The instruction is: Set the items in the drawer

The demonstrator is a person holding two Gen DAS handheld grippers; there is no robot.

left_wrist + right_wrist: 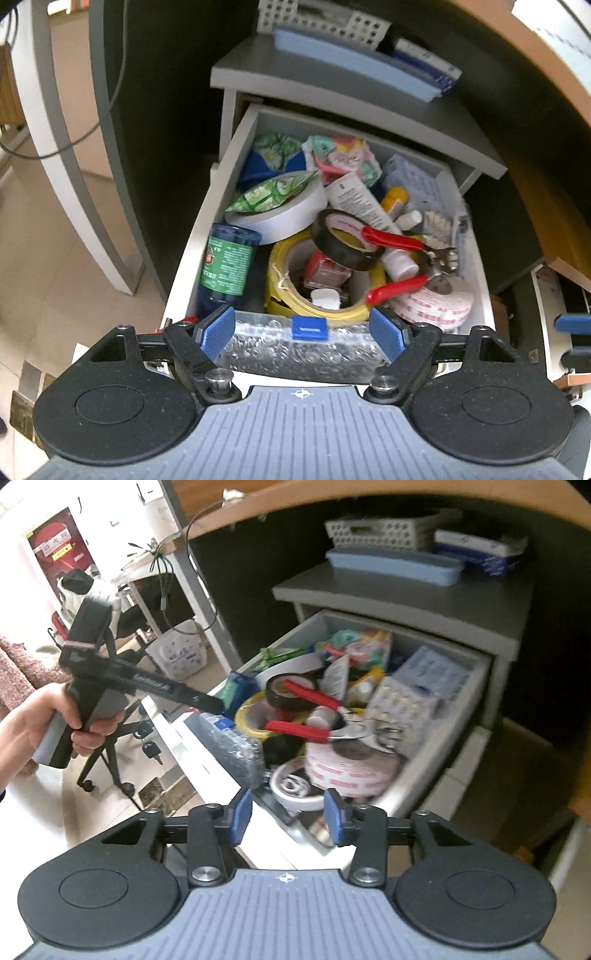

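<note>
The grey drawer [236,147] stands pulled out and is full: tape rolls, red-handled pliers [397,240], a blue-green bottle [225,266], tubes and packets. My left gripper [301,338] is open; a clear plastic box with a blue latch [308,349] lies between its pads at the drawer's front. In the right wrist view the same box [232,746] shows at the drawer's front left, with the left gripper [221,705] over it. My right gripper [288,821] is open and empty, above the drawer's [436,734] front corner near a white tape roll [295,786].
The drawer cabinet top [295,77] holds a blue tray [351,59], a white basket [325,18] and a blue box. A wooden desk [535,55] overhangs to the right. Desk legs and cables stand at the left. An office chair base [110,771] is on the floor.
</note>
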